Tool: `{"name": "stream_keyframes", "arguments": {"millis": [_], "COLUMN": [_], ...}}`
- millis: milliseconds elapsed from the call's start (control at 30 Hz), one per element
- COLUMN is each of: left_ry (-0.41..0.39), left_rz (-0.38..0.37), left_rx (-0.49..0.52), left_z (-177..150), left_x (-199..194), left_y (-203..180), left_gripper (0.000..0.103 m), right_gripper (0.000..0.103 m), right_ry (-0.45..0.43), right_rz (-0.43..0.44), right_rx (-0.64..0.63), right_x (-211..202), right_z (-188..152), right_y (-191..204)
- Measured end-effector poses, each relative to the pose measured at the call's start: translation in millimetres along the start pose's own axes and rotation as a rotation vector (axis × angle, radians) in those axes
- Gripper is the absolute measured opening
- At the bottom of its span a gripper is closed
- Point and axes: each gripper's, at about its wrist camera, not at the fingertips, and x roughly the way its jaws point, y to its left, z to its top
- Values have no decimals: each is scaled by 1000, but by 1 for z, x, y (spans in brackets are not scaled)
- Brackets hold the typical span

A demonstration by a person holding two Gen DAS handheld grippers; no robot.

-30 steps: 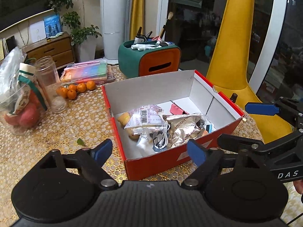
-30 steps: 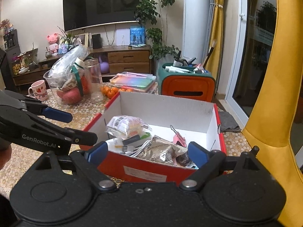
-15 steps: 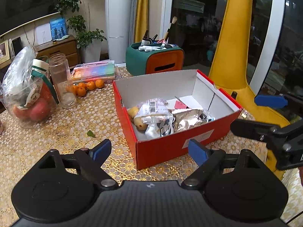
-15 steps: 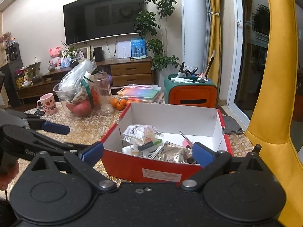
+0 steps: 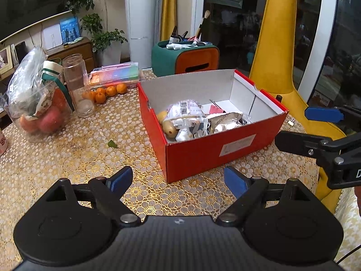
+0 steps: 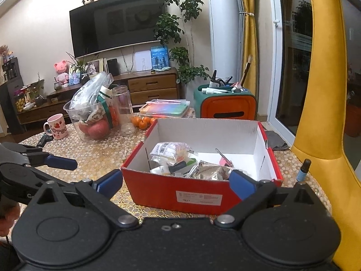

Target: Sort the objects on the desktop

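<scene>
A red cardboard box (image 5: 198, 155) with a white inside stands on the gold-patterned table; it also shows in the right wrist view (image 6: 171, 192). In it lie a clear barcoded packet (image 5: 183, 113), a silver foil packet (image 5: 225, 122) and small items. My left gripper (image 5: 178, 181) is open and empty, in front of the box's near corner. My right gripper (image 6: 176, 184) is open and empty, in front of the box's front wall. Each gripper appears at the side of the other's view.
Left of the box are a bowl of bagged fruit (image 5: 38, 110), a glass jar (image 5: 76, 83), several small oranges (image 5: 105, 91) and a colourful case (image 5: 115, 75). A green-orange organiser (image 5: 185, 57) stands behind. A small bottle (image 6: 302, 170), pink mug (image 6: 57, 129) and yellow chair (image 6: 325, 113) are nearby.
Both grippers have drawn back and up from the box, which now looks smaller and farther. Both stay open and empty.
</scene>
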Motion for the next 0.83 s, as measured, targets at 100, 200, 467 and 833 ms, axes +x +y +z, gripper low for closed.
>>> {"name": "stream_keyframes", "arguments": {"millis": [100, 200, 467, 833], "left_ry": [3, 8, 25, 49], "left_rz": [-2, 3, 4, -1], "left_rx": [-3, -5, -15, -25], "left_z": [-4, -8, -18, -27], "left_x": [-1, -1, 3, 3], "left_y": [1, 2, 5, 15], "left_gripper": [88, 88, 88, 88], "right_gripper": [101, 101, 101, 101], "right_ry": [9, 19, 38, 45], "right_rz": [-6, -13, -26, -35], "right_rx": [6, 12, 21, 34], "right_x": [0, 1, 4, 7], "right_z": [-6, -13, -25, -28], "right_y": [2, 4, 9, 18]}}
